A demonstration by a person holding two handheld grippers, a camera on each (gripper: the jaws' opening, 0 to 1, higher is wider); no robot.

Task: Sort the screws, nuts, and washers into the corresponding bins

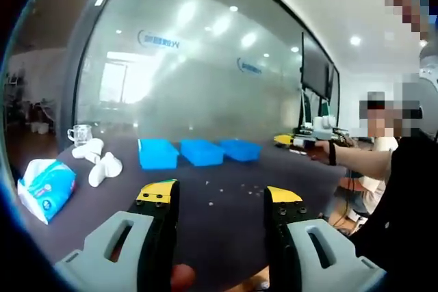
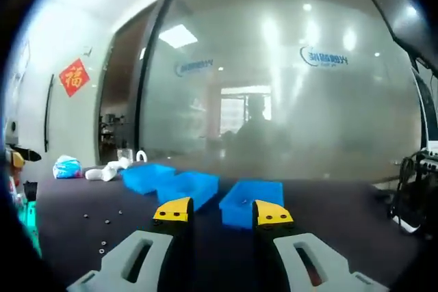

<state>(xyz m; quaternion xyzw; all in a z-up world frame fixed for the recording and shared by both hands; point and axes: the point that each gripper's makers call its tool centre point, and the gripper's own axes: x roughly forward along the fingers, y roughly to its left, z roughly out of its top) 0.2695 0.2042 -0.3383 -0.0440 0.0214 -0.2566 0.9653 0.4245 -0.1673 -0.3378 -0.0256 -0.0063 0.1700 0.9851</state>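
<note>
Presently, in the left gripper view, the left tongs (image 1: 222, 198) are spread wide with nothing between them, raised above a dark worktop (image 1: 226, 230). Three blue bins (image 1: 200, 151) stand in a row at the far side of the worktop, in front of a frosted glass wall (image 1: 205, 66); their contents cannot be made out. Small loose hardware (image 1: 236, 190) lies scattered on the worktop between the bins and the tongs, too small to tell screws from nuts or washers. To the left lie a blue tissue pack (image 1: 45, 188), some white objects (image 1: 101, 162) and a clear glass cup (image 1: 80, 133). At the right edge a person's outstretched arm (image 1: 356, 158) reaches over the worktop, a dark band at the wrist. In the right gripper view, the right tongs (image 2: 223, 213) are likewise spread and hold nothing. The same three blue bins (image 2: 197, 188) sit just beyond the tips, the nearest one (image 2: 252, 202) showing between the yellow ends. A few small fasteners (image 2: 106, 222) lie on the worktop (image 2: 75, 230) to the left of the tongs, well apart from the bins. A red paper ornament (image 2: 74, 76) hangs on the wall at left
</note>
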